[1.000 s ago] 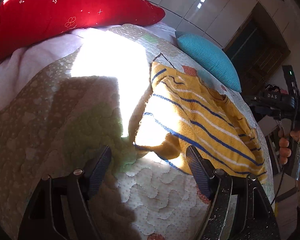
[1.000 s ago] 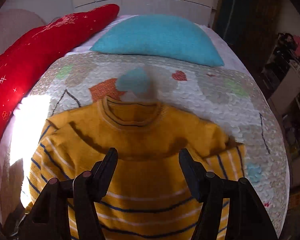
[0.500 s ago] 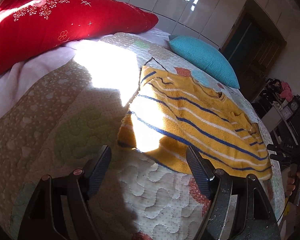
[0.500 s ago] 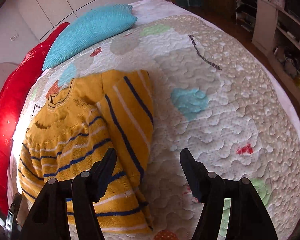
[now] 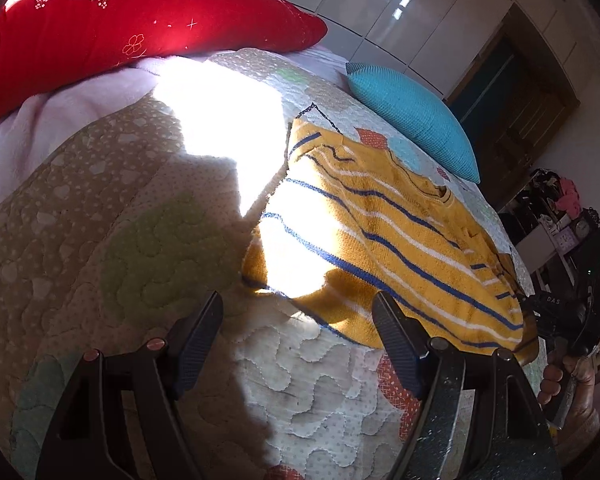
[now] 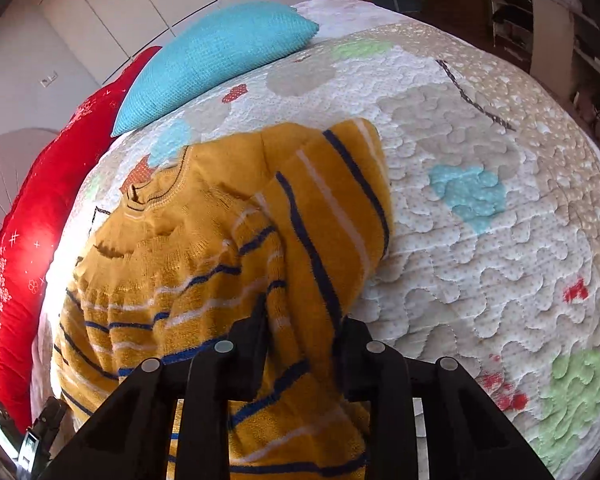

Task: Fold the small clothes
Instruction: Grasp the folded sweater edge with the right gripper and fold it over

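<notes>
Your right tongs (image 6: pixel 304 344) are clamped on a bunched fold of the yellow striped sweater (image 6: pixel 204 264), the knit pinched between the two black fingers (image 6: pixel 246 354) near the garment's lower right side; the sweater lies front-up on the quilted bedspread (image 6: pixel 480 280), collar toward the pillows, with one sleeve (image 6: pixel 332 208) folded across its right side so the navy and white stripes there run crosswise to those on the body; your left tongs (image 5: pixel 298 340) stand apart with nothing between them, poised over bare quilt just beside the sweater's hem, the right-hand finger (image 5: pixel 396 344) overlapping the hem edge in the left wrist view, though whether it touches the knit cannot be told; a hard patch of sunlight (image 5: pixel 228 120) falls across the bedspread and washes out the near corner of the sweater; a turquoise cushion (image 6: pixel 216 60) rests at the head of the bed beyond the collar, apart from the sweater, and a long red pillow (image 5: pixel 140 20) with white embroidery lies along the bed's left side on a pale pink blanket (image 5: pixel 60 116); from the left wrist view your right hand (image 5: pixel 568 380) shows at the far right edge, gripping the other tool at the sweater's far corner; white cabinet doors (image 5: pixel 380 12) line the wall behind the bed.
</notes>
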`<state>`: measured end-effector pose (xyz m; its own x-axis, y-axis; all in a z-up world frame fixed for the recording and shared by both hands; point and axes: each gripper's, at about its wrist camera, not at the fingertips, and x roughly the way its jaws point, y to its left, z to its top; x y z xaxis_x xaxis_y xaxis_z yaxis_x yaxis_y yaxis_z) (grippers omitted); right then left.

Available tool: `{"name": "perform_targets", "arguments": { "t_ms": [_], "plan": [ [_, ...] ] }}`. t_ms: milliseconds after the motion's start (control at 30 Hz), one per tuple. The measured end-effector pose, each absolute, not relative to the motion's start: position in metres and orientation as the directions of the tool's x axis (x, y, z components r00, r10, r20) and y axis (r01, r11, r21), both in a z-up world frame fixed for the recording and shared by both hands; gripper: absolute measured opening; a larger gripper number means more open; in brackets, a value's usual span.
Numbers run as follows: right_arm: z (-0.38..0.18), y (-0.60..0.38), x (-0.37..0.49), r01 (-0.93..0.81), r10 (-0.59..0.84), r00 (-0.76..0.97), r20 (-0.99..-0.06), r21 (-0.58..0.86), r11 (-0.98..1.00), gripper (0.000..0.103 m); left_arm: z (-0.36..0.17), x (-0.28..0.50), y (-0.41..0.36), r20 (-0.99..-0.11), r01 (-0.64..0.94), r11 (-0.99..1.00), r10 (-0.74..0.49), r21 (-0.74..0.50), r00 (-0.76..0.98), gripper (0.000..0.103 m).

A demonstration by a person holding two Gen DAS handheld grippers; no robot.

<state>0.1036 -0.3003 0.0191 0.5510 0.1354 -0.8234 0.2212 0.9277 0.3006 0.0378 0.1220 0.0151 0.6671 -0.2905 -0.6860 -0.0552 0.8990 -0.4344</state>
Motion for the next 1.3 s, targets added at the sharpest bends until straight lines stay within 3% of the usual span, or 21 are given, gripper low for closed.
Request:
{"name": "perform_targets", "arguments": {
  "t_ms": [200, 400, 567, 667, 933, 1300],
  "plan": [
    [0.024, -0.303, 0.105, 0.204, 0.165, 0.521, -0.837, 0.310, 0.929, 0.030, 0.043, 0.021, 0.085, -0.650, 0.079, 0.944, -0.279, -0.319, 0.707, 0.076],
    [0.016, -0.332, 0.104, 0.183, 0.321, 0.484, -0.814, 0.453, 0.873, 0.049, 0.059, 0.003, -0.007, -0.645, 0.340, 0.920, -0.381, -0.194, 0.663, 0.076],
    [0.006, -0.347, 0.110, 0.130, 0.419, 0.466, -0.779, 0.529, 0.839, 0.053, 0.057, -0.003, -0.098, -0.676, 0.515, 0.853, -0.430, -0.086, 0.598, 0.076],
    [0.001, -0.351, 0.116, 0.084, 0.502, 0.445, -0.742, 0.592, 0.802, 0.061, 0.054, -0.002, -0.145, -0.682, 0.595, 0.803, -0.455, -0.035, 0.573, 0.076],
    [-0.012, -0.358, 0.124, 0.012, 0.605, 0.395, -0.691, 0.663, 0.749, 0.062, 0.024, 0.033, -0.212, -0.757, 0.593, 0.804, -0.413, -0.042, 0.507, 0.073],
    [-0.021, -0.364, 0.133, -0.031, 0.663, 0.386, -0.642, 0.709, 0.705, 0.062, 0.015, 0.039, -0.234, -0.766, 0.570, 0.821, -0.360, 0.011, 0.533, 0.073]
  ]
}}
